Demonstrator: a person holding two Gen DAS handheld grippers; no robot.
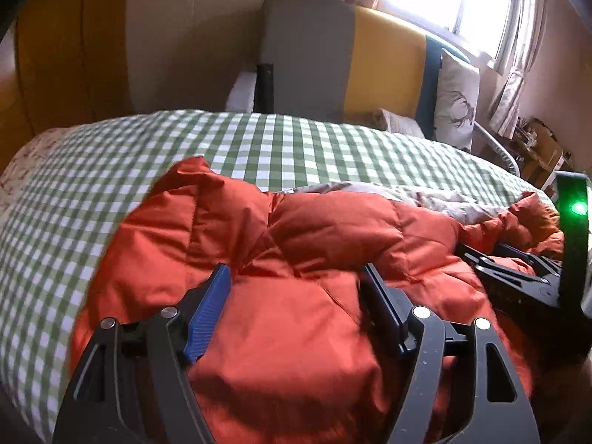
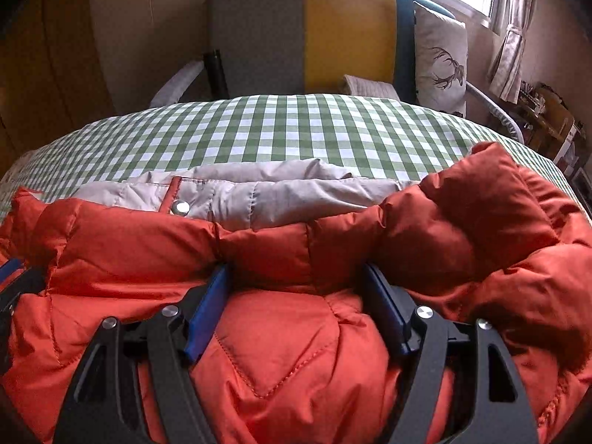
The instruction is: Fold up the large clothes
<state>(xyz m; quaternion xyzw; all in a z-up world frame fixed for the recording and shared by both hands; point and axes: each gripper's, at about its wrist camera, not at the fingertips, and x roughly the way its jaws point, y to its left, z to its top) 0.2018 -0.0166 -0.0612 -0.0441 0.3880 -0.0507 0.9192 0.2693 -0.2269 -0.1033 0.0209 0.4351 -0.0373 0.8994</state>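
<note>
left tool (image 1: pixel 296 277): fingers spread, quilted fabric bulging between them
right tool (image 2: pixel 298 277): spread too, resting on jacket
jacket (image 2: pixel 296 347): orange puffer, grey lining (image 2: pixel 259 192) showing, bunched at near edge of bed (image 2: pixel 277 125)
behind: chair (image 2: pixel 303 33), deer cushion (image 2: pixel 440 63)

Left gripper (image 1: pixel 296 277) and right gripper (image 2: pixel 298 277), jaws spread wide.

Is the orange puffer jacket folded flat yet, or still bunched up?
Still bunched. The orange puffer jacket lies in puffy heaps on the checked bedspread, with its grey lining turned out along the far edge and a bulge at right.
</note>
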